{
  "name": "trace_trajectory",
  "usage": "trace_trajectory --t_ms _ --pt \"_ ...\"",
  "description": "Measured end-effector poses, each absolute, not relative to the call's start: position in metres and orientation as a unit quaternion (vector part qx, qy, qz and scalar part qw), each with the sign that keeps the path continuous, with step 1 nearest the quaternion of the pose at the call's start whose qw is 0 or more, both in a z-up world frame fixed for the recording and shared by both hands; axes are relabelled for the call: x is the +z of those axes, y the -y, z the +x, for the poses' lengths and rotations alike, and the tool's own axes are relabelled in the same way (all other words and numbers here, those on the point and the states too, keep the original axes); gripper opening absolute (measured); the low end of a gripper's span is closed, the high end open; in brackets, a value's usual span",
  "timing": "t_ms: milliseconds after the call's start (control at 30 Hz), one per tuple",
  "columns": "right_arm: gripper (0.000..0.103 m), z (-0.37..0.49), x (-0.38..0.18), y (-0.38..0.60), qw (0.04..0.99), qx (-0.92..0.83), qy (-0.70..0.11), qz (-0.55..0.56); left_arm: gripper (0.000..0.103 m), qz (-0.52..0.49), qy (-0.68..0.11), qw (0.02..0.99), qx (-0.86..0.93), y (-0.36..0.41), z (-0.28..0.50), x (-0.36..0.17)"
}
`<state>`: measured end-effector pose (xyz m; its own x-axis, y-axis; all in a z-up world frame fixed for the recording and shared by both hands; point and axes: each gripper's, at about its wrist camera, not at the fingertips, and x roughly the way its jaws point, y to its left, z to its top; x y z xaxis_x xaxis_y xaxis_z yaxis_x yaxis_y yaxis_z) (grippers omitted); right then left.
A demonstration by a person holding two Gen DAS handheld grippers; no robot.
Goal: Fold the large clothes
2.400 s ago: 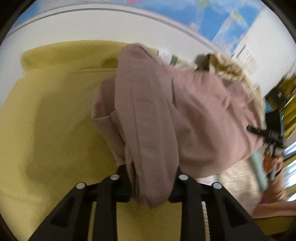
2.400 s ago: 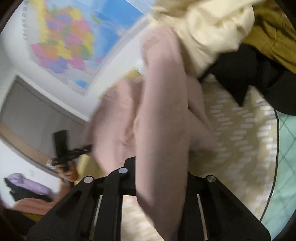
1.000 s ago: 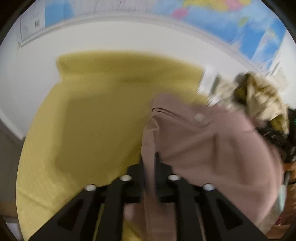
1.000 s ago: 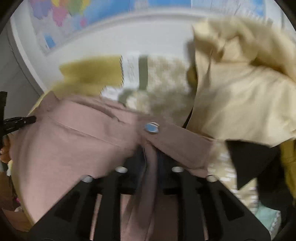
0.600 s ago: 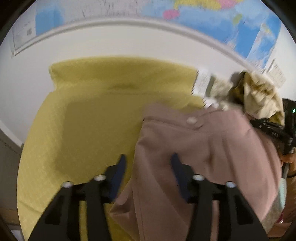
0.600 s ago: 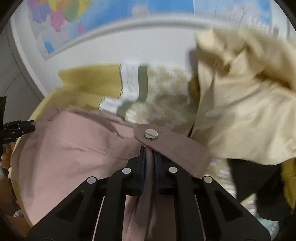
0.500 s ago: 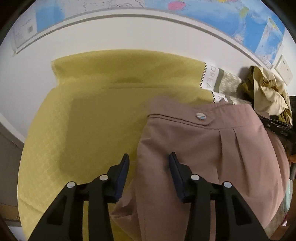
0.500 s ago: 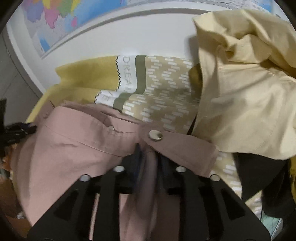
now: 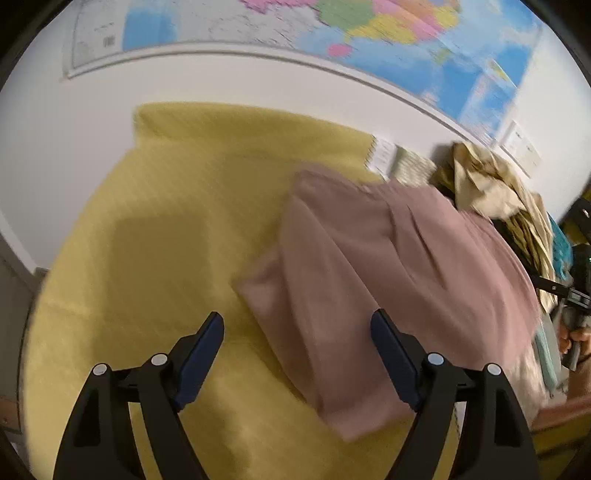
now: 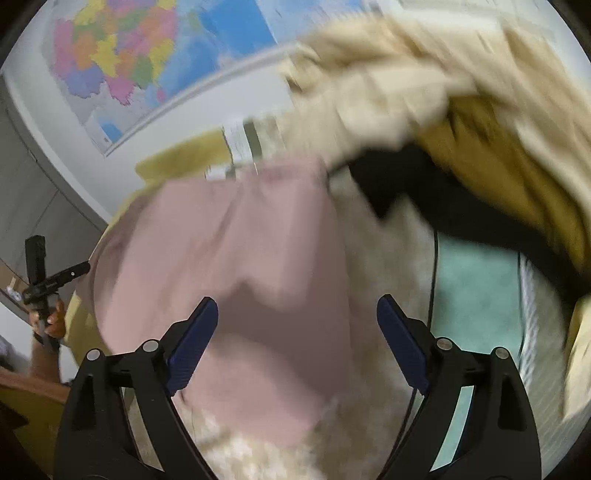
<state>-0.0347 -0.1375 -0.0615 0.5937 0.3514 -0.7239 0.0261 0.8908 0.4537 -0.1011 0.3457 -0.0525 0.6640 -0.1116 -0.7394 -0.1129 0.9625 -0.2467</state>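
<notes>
A white wall (image 9: pixel 229 85) is running along the back of the scene, and one big coloured map (image 9: pixel 369 33) is hanging on it; the same map (image 10: pixel 140 55) is showing in the right wrist view. Under it, a yellow quilted cover (image 9: pixel 155 221) is stretching across most of the surface. A second, patterned cream-and-olive cloth (image 10: pixel 388 258) is lying over the cover's right part, with a band of pale teal fabric (image 10: pixel 476 291) beside it.

One pile of unfolded clothes (image 10: pixel 424 96) is sitting at the far right against the wall: a cream garment on top, a mustard one and a black one under it, though blur is keeping the exact count unsure. From the left wrist view the same pile (image 9: pixel 495 192) is peeking out just behind the pink cloth.

One dusty-pink garment (image 9: pixel 388 266) is lying folded on the surface, partly on the yellow cover and partly on the patterned cloth; in the right wrist view this pink garment (image 10: pixel 229 266) is spreading out ahead of the fingers.

Two tools are working here. The left gripper (image 9: pixel 297 332) is opening, its blue pads wide apart, with the garment's near edge lying between them but not pinched. The right gripper (image 10: pixel 297 317) is likewise opening, pads wide apart over the pink cloth, gripping nothing.
</notes>
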Motion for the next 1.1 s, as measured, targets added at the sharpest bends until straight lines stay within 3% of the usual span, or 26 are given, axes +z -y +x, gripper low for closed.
trace_trajectory --t_ms 100,167,200,233,267,300,333,433,567,700,767,800,867,933,1033,1100 --pt "0.086 -0.049 -0.081 0.135 0.852 0.113 -0.449 0.245 0.080 -0.134 -0.414 0.900 -0.013 -0.332 -0.103 -0.058" --pt "0.067 -0.052 -0.087 0.129 0.852 0.112 -0.449 0.244 0.077 -0.114 -0.416 0.902 -0.007 -0.321 -0.102 -0.059" --pt "0.051 -0.051 -0.089 0.126 0.848 0.127 -0.449 0.252 0.068 -0.105 -0.419 0.902 -0.002 -0.318 -0.101 -0.060" --pt "0.046 -0.050 -0.089 0.124 0.850 0.126 -0.446 0.251 0.062 -0.097 -0.425 0.900 0.000 -0.314 -0.100 -0.061" --pt "0.039 -0.048 -0.085 0.122 0.854 0.121 -0.444 0.243 0.050 -0.095 -0.428 0.899 -0.007 -0.310 -0.099 -0.061" --pt "0.024 -0.046 -0.082 0.120 0.857 0.121 -0.442 0.234 0.040 -0.093 -0.427 0.899 -0.012 -0.307 -0.099 -0.061" --pt "0.014 -0.044 -0.076 0.120 0.862 0.119 -0.436 0.230 0.037 -0.089 -0.426 0.900 -0.013 -0.305 -0.099 -0.059" --pt "0.005 -0.037 -0.057 0.130 0.879 0.090 -0.413 0.220 0.034 -0.058 -0.424 0.904 0.006 -0.297 -0.099 -0.054" --pt "0.005 -0.032 -0.042 0.142 0.889 0.090 -0.388 0.226 0.033 -0.041 -0.426 0.903 0.017 -0.292 -0.097 -0.054" --pt "0.005 -0.016 -0.072 0.136 0.870 0.074 -0.437 0.217 0.032 -0.051 -0.427 0.903 0.016 -0.297 -0.095 -0.055" --pt "0.006 -0.012 -0.086 0.135 0.859 0.070 -0.454 0.228 0.035 -0.056 -0.430 0.901 0.019 -0.298 -0.094 -0.057" --pt "0.008 -0.012 -0.090 0.134 0.853 0.074 -0.459 0.237 0.042 -0.055 -0.430 0.901 0.024 -0.298 -0.095 -0.057" --pt "0.016 -0.018 -0.087 0.136 0.852 0.071 -0.456 0.249 0.053 -0.052 -0.429 0.901 0.039 -0.300 -0.096 -0.058" --pt "0.053 -0.024 -0.083 0.140 0.849 0.078 -0.448 0.267 0.055 -0.079 -0.428 0.900 0.035 -0.307 -0.099 -0.058" --pt "0.075 -0.042 -0.073 0.146 0.845 0.080 -0.435 0.300 0.061 -0.142 -0.420 0.896 0.010 -0.320 -0.111 -0.058" --pt "0.076 -0.058 -0.073 0.148 0.833 0.091 -0.434 0.330 0.068 -0.171 -0.418 0.892 -0.001 -0.325 -0.123 -0.061"
